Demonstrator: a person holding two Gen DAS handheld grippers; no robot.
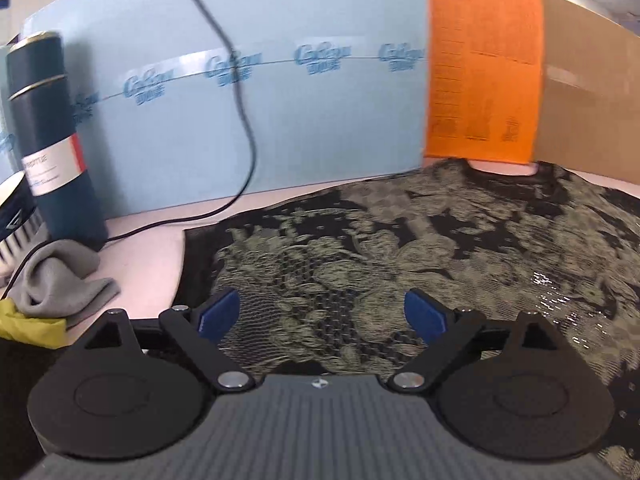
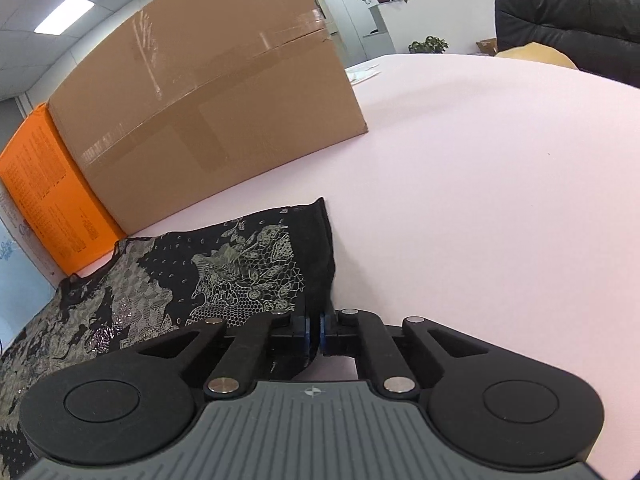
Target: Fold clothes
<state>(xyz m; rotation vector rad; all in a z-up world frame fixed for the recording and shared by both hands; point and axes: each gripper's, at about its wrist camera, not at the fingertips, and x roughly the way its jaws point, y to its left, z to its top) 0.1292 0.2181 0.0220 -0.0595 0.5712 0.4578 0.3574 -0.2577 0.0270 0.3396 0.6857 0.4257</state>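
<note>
**Right claw pinching the sleeve edge, left claw waiting spread**

The right claw [image 2: 314,330] is pressing its two blue pads together, and a dark edge of the patterned shirt [image 2: 240,272] is passing between them, so I judge it is pinching the cloth at the sleeve side. The left claw [image 1: 322,314] is standing wide apart above the shirt body; it is holding nothing, and I cannot tell if it is touching the fabric below.

The shirt [image 1: 400,256] is lying flat on the pink bench [image 2: 480,200], with its neck opening toward the orange box [image 1: 480,60] and the brown carton [image 2: 208,92]. The body is looking spread out and not yet folded in either view. The folding seems to be only at the beginning: the first sleeve fold is probably being prepared, and the other side and the final halving are remaining.

Further out on the left, a blue foam board [image 1: 240,80] is standing behind the bench, a black cable [image 1: 244,120] is hanging before it, and a dark bottle [image 1: 52,140] is standing near a grey cloth [image 1: 60,280].
</note>
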